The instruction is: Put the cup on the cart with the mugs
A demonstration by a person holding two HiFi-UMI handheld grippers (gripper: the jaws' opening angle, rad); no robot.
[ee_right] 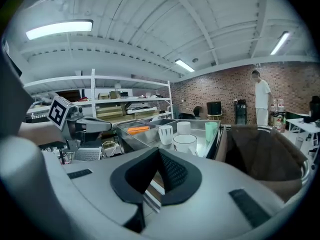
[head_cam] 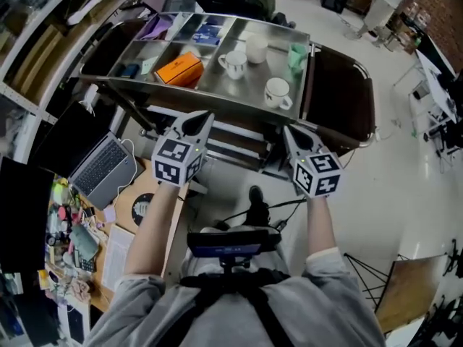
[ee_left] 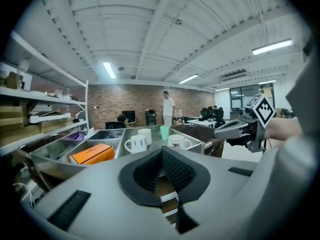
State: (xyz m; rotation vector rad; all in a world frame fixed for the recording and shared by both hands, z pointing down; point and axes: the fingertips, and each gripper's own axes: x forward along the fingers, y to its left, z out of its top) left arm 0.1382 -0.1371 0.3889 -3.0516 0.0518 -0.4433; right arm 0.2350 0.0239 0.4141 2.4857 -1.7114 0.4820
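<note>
While poised side by side short of the near edge of the stainless-steel cart [head_cam: 210,94], holds the left gripper [head_cam: 199,118] with jaws pressed together on nothing, and the right gripper [head_cam: 290,131] likewise closed and empty. Finds the pale green translucent plastic cup [head_cam: 296,55] upright on the cart's top by its right edge, beyond a white ceramic mug [head_cam: 277,92] near the near right corner. Shows two more white mugs [head_cam: 233,63] mid-tray, a flat orange box [head_cam: 179,69] to their left.

cup [head_cam: 297,54]: pale green | mugs [head_cam: 233,63]: white | box [head_cam: 179,69]: orange | cart [head_cam: 217,89]: silver | wall [ee_left: 115,101]: red-brown brick
</note>
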